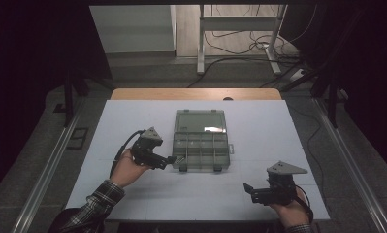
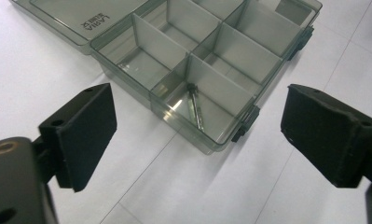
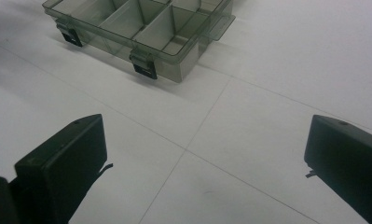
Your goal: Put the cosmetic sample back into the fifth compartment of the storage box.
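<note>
Jaws standing wide beside the open organizer box

Jaws of the left gripper (image 2: 197,135) are gaping wide and gripping nothing, pointing at the near left corner of the clear organizer box (image 1: 200,151). A small metal bolt (image 2: 196,106) is lying in that corner compartment, just beyond the pads. The box's lid (image 1: 201,121) is lying flat open on the far side. The right gripper (image 1: 249,190) is hovering well apart at the near right over the white table (image 1: 278,131), its jaws likewise spread and holding nothing.
</note>
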Action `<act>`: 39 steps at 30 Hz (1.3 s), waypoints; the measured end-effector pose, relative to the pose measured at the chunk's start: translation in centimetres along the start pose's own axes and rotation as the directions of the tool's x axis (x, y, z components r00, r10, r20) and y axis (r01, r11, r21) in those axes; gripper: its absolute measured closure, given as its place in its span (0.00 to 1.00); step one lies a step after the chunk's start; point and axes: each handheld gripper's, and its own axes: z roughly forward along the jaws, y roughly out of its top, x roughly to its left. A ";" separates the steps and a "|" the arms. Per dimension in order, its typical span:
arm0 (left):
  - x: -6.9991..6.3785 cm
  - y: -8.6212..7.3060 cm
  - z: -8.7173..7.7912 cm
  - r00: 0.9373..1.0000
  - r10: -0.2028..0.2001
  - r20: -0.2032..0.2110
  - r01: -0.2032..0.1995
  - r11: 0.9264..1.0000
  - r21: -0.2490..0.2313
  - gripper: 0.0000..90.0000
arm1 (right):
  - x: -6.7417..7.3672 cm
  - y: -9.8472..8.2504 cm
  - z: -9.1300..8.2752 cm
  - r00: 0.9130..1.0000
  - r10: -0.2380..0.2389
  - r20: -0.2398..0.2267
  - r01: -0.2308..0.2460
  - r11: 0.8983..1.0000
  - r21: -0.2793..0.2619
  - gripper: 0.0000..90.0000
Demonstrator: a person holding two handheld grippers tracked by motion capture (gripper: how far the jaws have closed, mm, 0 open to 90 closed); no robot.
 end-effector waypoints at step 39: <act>0.3 -2.2 -3.0 0.999 0.003 -0.039 -0.006 0.997 -0.081 0.05 | 0.0 0.0 0.0 1.000 -0.002 0.001 0.002 1.000 -0.004 0.00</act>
